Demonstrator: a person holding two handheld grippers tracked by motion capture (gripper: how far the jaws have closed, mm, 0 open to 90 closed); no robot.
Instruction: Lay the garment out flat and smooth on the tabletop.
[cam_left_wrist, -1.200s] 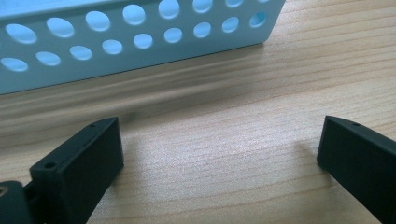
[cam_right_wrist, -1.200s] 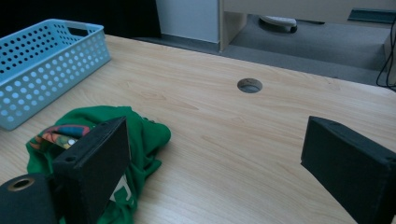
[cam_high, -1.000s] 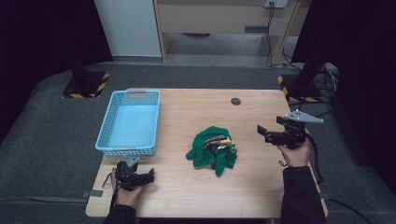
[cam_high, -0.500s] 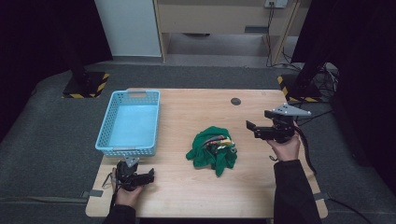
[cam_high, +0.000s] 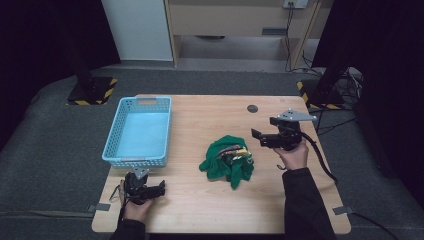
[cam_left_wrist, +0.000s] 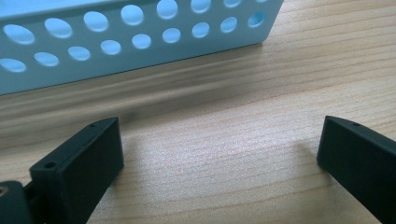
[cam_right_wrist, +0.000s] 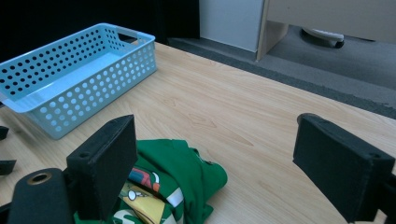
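In the high view, the left tongs (cam_high: 161, 189) sit at the lower left of the frame, held low in the left hand (cam_high: 136, 206), jaws wide apart and pointing toward the frame's right. The right tongs (cam_high: 255, 135) are at the right of centre, raised in the right hand (cam_high: 293, 154) on a dark-sleeved forearm, pointing toward the frame's left. Their jaws stand open, having just been closing a little, with nothing between them.

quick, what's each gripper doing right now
left gripper: open, holding nothing, low over the table.
right gripper: open, empty, jaws just closing slightly, beside the green garment.
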